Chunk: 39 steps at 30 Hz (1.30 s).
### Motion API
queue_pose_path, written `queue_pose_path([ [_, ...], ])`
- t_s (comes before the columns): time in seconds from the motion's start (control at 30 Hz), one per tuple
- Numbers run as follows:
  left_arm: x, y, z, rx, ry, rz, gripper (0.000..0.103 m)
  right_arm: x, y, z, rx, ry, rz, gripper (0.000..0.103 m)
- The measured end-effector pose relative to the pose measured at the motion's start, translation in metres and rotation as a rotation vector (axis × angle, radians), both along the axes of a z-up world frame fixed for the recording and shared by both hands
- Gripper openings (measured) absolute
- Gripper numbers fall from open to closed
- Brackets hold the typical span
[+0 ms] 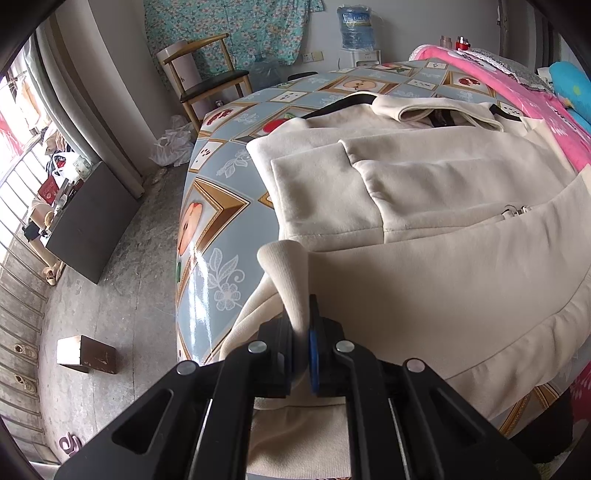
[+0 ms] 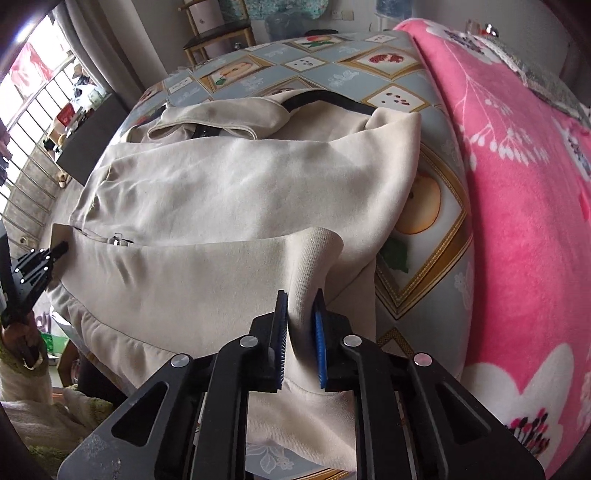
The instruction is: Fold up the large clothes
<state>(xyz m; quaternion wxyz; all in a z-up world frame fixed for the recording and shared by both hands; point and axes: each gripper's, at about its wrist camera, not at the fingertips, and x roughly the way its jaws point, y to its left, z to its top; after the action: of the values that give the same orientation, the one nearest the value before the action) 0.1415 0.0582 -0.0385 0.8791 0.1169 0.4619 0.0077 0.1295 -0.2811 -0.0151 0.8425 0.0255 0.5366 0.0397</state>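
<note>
A large cream jacket (image 1: 424, 206) lies spread on a table with a patterned blue cloth (image 1: 221, 170), its collar at the far end and both sleeves folded across the front. My left gripper (image 1: 301, 314) is shut on a pinched-up fold of the ribbed hem at the jacket's near left corner. In the right wrist view the same jacket (image 2: 240, 184) fills the middle, and my right gripper (image 2: 301, 310) is shut on a raised fold of the hem at the near right corner. The left gripper (image 2: 44, 258) shows at that view's left edge, held by a hand.
A pink flowered blanket (image 2: 517, 221) covers the table's right side. Off the table's left edge are the concrete floor (image 1: 110, 280), a dark cabinet (image 1: 92, 221), a wooden chair (image 1: 210, 81), a small box (image 1: 86, 354) and a barred window. A water dispenser (image 1: 356, 33) stands at the back.
</note>
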Motion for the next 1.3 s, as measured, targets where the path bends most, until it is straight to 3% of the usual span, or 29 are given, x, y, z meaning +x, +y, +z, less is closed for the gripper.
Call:
queue_pose_path([
  [0.17,0.0,-0.001,-0.001,0.01,0.0,-0.007,0.007,-0.008,0.024,0.004,-0.164,-0.053,0.043,0.011],
  [0.27,0.0,-0.001,-0.001,0.006,0.0,-0.005,0.007,-0.01,0.033,0.0,-0.219,-0.067,0.064,0.019],
  [0.57,0.0,-0.002,-0.001,0.004,-0.001,-0.004,0.007,-0.014,0.042,-0.003,-0.276,-0.105,0.071,0.016],
  [0.7,0.0,-0.002,-0.001,0.018,-0.003,-0.01,0.007,-0.011,0.035,-0.009,-0.241,-0.099,0.047,0.028],
  [0.8,0.0,-0.002,-0.001,0.012,-0.003,-0.008,0.007,-0.007,0.03,-0.012,-0.206,-0.094,0.023,0.027],
  [0.9,0.0,-0.001,-0.001,0.011,-0.004,-0.005,0.007,-0.013,0.035,-0.008,-0.204,-0.111,0.048,0.016],
  [1.0,0.0,-0.003,-0.002,0.023,-0.005,-0.006,0.007,-0.023,0.036,0.001,-0.151,-0.146,0.083,0.016],
  [1.3,0.0,-0.004,-0.004,0.055,-0.017,-0.012,0.007,-0.008,0.008,-0.01,-0.075,-0.167,-0.045,0.018],
])
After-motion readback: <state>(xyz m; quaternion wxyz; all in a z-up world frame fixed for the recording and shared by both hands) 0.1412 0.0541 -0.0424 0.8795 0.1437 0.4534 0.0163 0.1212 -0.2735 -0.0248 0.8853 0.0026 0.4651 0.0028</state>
